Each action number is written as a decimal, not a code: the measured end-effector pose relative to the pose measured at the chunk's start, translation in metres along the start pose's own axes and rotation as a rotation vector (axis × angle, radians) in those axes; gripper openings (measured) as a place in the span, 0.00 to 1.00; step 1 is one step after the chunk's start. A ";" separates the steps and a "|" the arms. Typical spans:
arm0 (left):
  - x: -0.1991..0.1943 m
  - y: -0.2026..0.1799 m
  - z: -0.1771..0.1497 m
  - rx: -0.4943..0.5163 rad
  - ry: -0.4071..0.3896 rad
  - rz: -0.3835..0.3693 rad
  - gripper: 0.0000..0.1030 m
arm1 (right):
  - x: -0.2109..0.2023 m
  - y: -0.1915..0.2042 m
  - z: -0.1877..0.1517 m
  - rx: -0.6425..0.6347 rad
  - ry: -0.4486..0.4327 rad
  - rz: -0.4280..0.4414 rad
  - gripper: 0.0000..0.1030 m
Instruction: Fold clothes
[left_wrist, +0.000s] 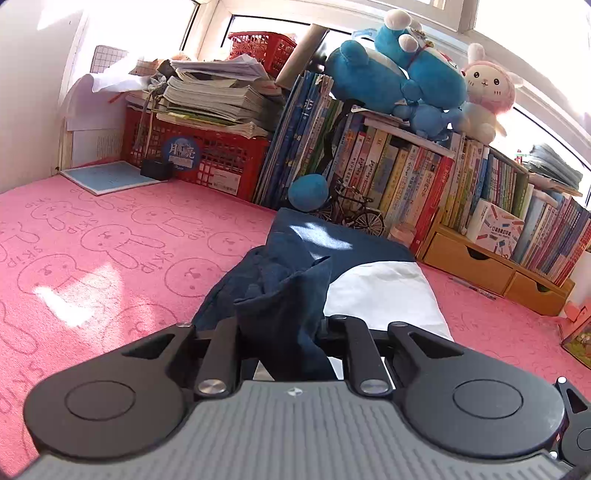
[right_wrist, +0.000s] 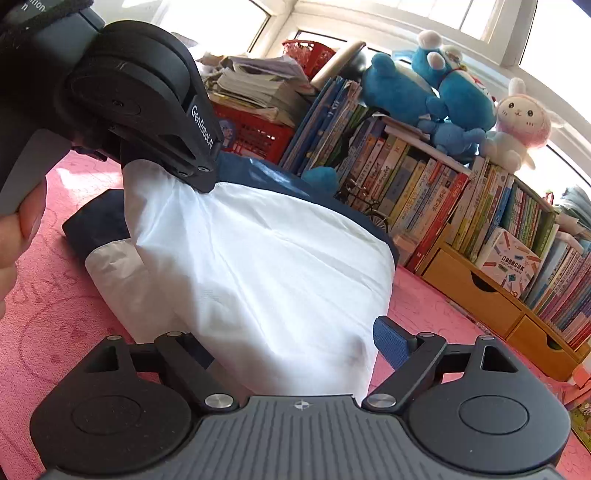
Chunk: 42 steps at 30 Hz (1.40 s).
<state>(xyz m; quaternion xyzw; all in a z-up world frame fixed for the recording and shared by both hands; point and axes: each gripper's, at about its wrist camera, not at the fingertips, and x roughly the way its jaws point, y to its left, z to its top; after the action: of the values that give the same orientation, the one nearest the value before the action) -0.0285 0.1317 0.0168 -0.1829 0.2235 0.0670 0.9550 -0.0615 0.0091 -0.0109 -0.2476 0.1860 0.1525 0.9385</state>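
The left gripper (left_wrist: 282, 328) was pinching a bunched navy fold of the jacket (left_wrist: 295, 273), the cloth rising between its two black arms and hiding the pads; seen from the right wrist camera, the same gripper (right_wrist: 201, 181) came down from the upper left onto the far edge of the white panel, with a person's hand (right_wrist: 14, 240) wrapped around its handle. The right gripper (right_wrist: 295, 343) stood spread wide, its blue pad (right_wrist: 391, 343) just clear of the near corner of the white cloth, which lay between the jaws without being pressed. The jacket, navy with a broad white panel, lay on the pink rabbit-print mat (left_wrist: 92, 251), its navy end toward the back. Behind it stood a row of books (left_wrist: 406, 177) over a small wooden drawer unit (left_wrist: 476, 266), a model bicycle (left_wrist: 354, 210), a red crate (left_wrist: 207, 158) stacked with papers, and blue and pink plush toys (left_wrist: 406, 74) on top of the books.
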 end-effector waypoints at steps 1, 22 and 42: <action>0.007 0.006 0.000 -0.025 0.031 -0.013 0.23 | 0.001 0.000 0.000 0.001 0.005 -0.002 0.84; -0.002 0.058 0.001 0.073 -0.004 0.039 0.29 | 0.000 -0.022 -0.007 0.118 0.039 -0.005 0.95; -0.012 0.047 -0.024 0.270 0.002 0.027 0.44 | -0.040 -0.027 -0.036 -0.164 -0.045 -0.241 0.95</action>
<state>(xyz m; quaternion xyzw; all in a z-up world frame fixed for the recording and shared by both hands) -0.0584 0.1653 -0.0126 -0.0497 0.2341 0.0488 0.9697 -0.0963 -0.0392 -0.0120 -0.3408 0.1208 0.0586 0.9305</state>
